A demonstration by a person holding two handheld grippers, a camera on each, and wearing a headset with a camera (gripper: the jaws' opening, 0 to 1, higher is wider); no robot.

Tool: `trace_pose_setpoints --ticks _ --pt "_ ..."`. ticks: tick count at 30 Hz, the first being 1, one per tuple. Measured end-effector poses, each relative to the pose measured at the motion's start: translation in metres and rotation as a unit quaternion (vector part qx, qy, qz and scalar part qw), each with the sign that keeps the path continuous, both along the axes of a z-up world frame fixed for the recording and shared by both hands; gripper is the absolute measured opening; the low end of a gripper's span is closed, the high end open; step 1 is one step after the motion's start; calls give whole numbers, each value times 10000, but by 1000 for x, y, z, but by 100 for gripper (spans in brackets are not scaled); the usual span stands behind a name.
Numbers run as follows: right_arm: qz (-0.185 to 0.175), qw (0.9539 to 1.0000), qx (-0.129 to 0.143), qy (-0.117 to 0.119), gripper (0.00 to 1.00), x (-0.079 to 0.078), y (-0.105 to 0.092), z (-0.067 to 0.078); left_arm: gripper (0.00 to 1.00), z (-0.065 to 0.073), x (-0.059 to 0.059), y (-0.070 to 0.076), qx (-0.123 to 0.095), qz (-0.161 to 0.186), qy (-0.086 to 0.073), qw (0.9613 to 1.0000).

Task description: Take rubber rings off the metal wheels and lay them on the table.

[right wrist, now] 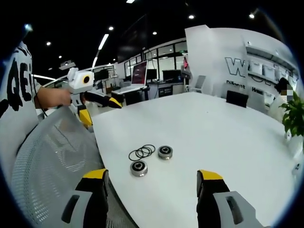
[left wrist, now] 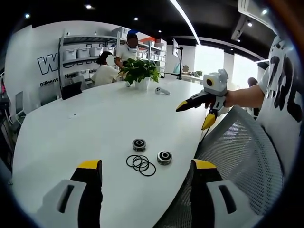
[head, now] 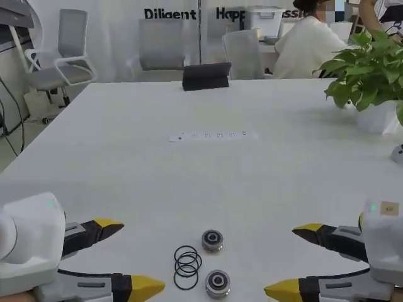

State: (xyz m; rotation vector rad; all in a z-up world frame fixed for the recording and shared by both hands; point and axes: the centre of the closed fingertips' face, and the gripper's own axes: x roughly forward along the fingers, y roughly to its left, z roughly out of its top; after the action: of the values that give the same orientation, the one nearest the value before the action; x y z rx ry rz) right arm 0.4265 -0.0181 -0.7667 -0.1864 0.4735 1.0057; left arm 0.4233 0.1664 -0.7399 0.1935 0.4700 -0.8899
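Head view: loose black rubber rings (head: 187, 267) lie overlapping on the white worktop (head: 189, 176). One metal wheel (head: 212, 240) sits just beyond the rings, and a second wheel (head: 217, 283) just right of them. The left tool (head: 140, 256) hangs left of the rings, the right tool (head: 281, 260) right of them (both with jaws apart, gripping nothing). Left gripper view: the rings lie ahead of its spread jaws, beside both wheels. Right gripper view: the rings lie ahead of its parted jaws.

White table (head: 126, 163) w/ 2 metal wheels (head: 212, 240), loose rubber rings (head: 187, 267) beside them, potted plant (head: 370, 78), maybe a socket strip (head: 213, 134).
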Motion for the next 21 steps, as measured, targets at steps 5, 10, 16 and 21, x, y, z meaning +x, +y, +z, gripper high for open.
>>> trace_pose_setpoints --ticks 5,10,16,21 --pt "94 9999 -122 -60 75 -4 2 -2 74 -1 -2 3 65 20 -32 10000" --pt "136 9997 -216 -43 75 -6 1 -6 74 -1 -3 5 76 50 -42 10000" --pt "98 9998 -172 -53 75 -5 0 -4 74 0 -5 7 108 82 -58 9999" --pt "98 9998 -161 -75 75 -6 -1 -3 74 1 -5 10 115 121 -73 9998"
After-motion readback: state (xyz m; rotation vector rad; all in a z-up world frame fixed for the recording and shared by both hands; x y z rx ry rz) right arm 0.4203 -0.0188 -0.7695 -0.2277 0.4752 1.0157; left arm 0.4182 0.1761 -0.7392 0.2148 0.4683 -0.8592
